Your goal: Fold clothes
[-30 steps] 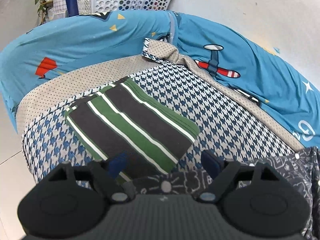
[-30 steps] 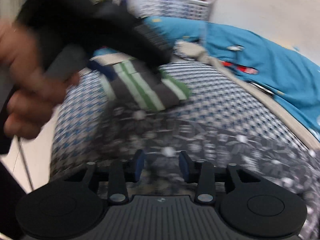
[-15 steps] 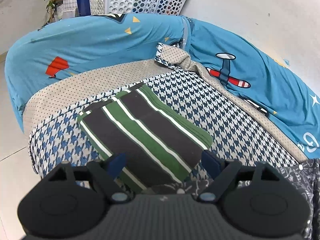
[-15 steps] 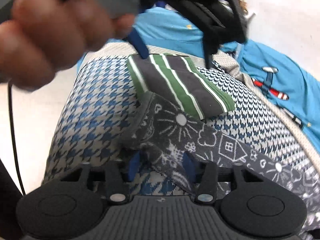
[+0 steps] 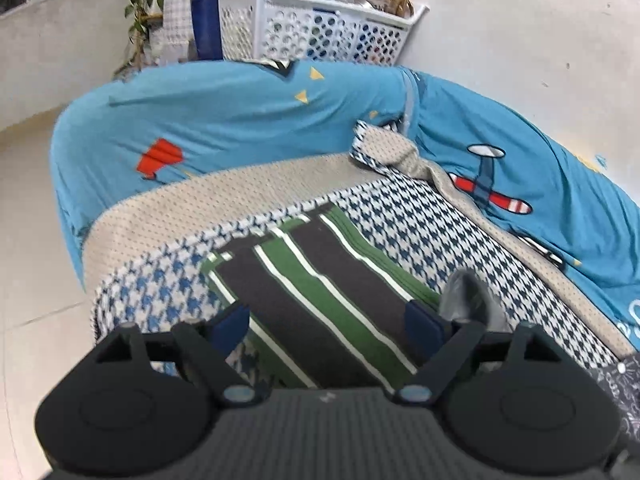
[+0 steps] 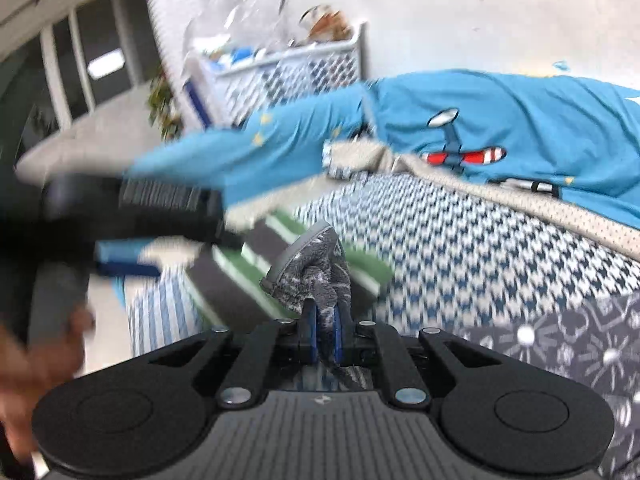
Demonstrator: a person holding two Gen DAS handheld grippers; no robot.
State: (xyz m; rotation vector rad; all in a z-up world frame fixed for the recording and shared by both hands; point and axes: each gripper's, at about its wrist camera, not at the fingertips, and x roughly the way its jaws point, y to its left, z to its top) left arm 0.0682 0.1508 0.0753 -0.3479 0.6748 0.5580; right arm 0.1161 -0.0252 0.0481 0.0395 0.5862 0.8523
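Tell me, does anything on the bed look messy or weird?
Mostly tidy: the striped folded garment lies flat. The odd bit is the houndstooth blanket, whose far corner is flipped over and bunched. The right gripper pinches a crumpled patterned grey cloth.

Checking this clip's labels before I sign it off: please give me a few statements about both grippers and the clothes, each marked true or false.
1. The right gripper has its jaws shut on a bunched edge of the dark grey white-doodle-print garment. True.
2. The left gripper is clamped on the folded green, charcoal and white striped garment. False: its jaws stand open, one on each side of that garment.
3. The striped garment lies folded on the blue-and-white houndstooth cover. True.
4. The white perforated plastic laundry basket sits on the houndstooth cover. False: it stands behind the blue airplane-print sheet, by the wall.
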